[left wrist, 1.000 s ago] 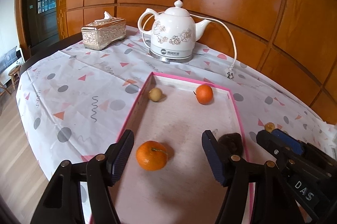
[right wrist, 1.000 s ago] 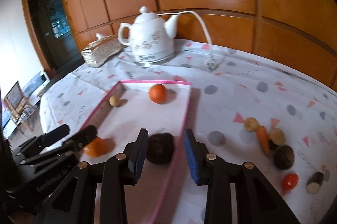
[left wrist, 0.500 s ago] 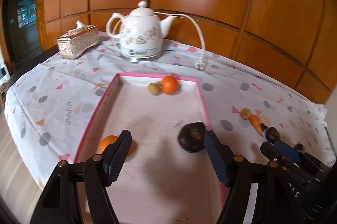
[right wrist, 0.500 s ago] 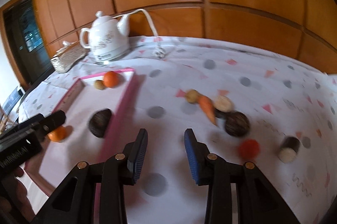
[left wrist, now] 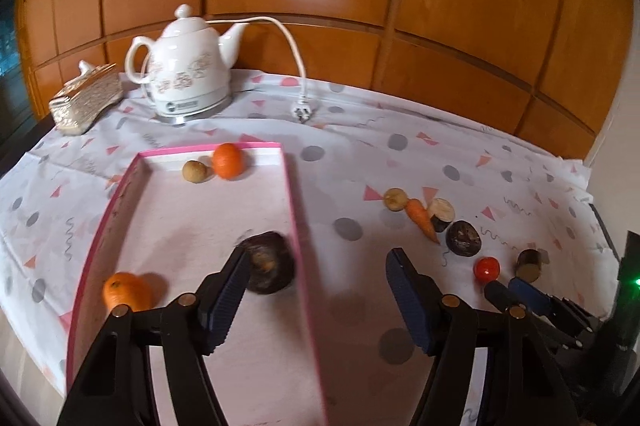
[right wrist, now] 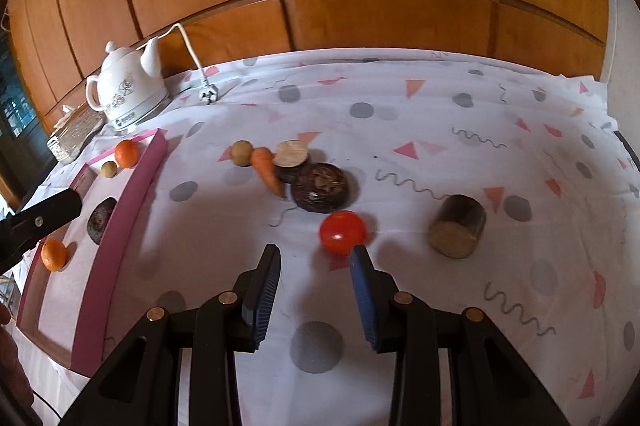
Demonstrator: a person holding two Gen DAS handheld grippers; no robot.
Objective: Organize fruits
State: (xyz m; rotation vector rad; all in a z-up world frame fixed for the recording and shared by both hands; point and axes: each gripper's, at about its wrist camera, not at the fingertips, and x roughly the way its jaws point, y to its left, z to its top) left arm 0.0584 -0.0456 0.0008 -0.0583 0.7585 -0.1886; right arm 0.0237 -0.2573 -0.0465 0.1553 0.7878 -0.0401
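Observation:
A pink-rimmed tray [left wrist: 290, 186] holds two oranges [left wrist: 228, 161] [left wrist: 127, 291], a small tan fruit [left wrist: 195, 171] and a dark round fruit [left wrist: 269, 262]. My left gripper [left wrist: 316, 262] is open and empty above the tray's right rim. My right gripper [right wrist: 316, 258] is open and empty, just short of a red tomato [right wrist: 343, 232]. Beyond the tomato lie a dark round fruit [right wrist: 321, 187], a carrot [right wrist: 267, 170], a cut round piece [right wrist: 292, 154], a small tan fruit [right wrist: 242, 153] and a brown cylinder [right wrist: 458, 226].
A white kettle [left wrist: 186, 66] with its cord and plug [left wrist: 300, 112] stands at the back beside a tissue box [left wrist: 86, 98]. A wood-panelled wall runs behind the table. The patterned tablecloth [right wrist: 460, 130] ends at the table's right edge.
Both grippers have swung right. The right gripper left the dark fruit in the tray and now faces the tomato and the loose pile. The left gripper moved from over the tray to its right rim.

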